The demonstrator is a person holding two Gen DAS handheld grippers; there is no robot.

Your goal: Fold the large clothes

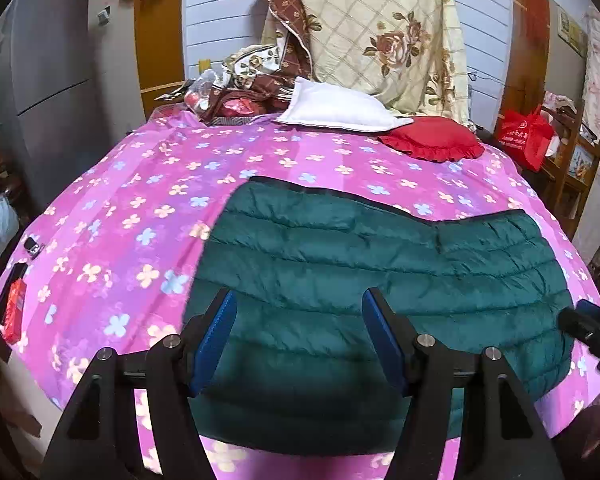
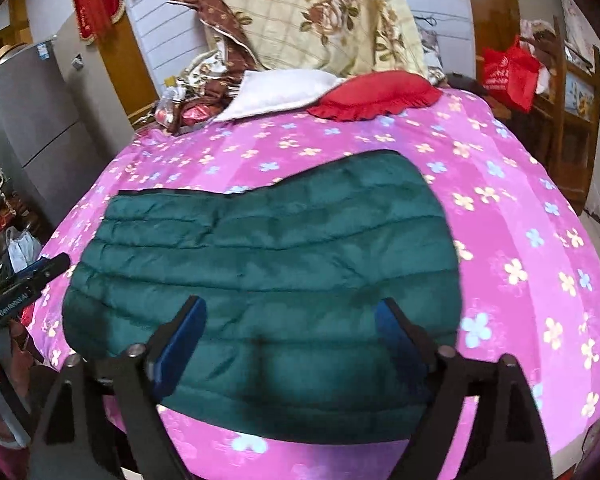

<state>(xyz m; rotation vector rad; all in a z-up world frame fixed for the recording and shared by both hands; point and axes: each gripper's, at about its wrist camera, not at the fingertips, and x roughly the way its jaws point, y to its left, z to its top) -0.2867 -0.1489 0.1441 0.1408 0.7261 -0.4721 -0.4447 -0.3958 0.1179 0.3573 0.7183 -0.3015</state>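
Note:
A dark green quilted puffer jacket [image 1: 380, 276] lies folded flat on the pink flowered bedspread [image 1: 132, 216]; it also shows in the right wrist view [image 2: 268, 256]. My left gripper [image 1: 298, 304] is open and empty, held above the jacket's near left part. My right gripper [image 2: 290, 310] is open and empty above the jacket's near edge. The right gripper shows at the right edge of the left wrist view [image 1: 592, 328], and the left gripper at the left edge of the right wrist view [image 2: 24, 284].
A white pillow [image 1: 340, 110] and a red cushion [image 1: 432, 138] lie at the bed's far end below a cream floral quilt [image 1: 380, 36]. A grey fridge [image 1: 48, 80] stands left. A wooden shelf with a red bag [image 1: 526, 136] stands right.

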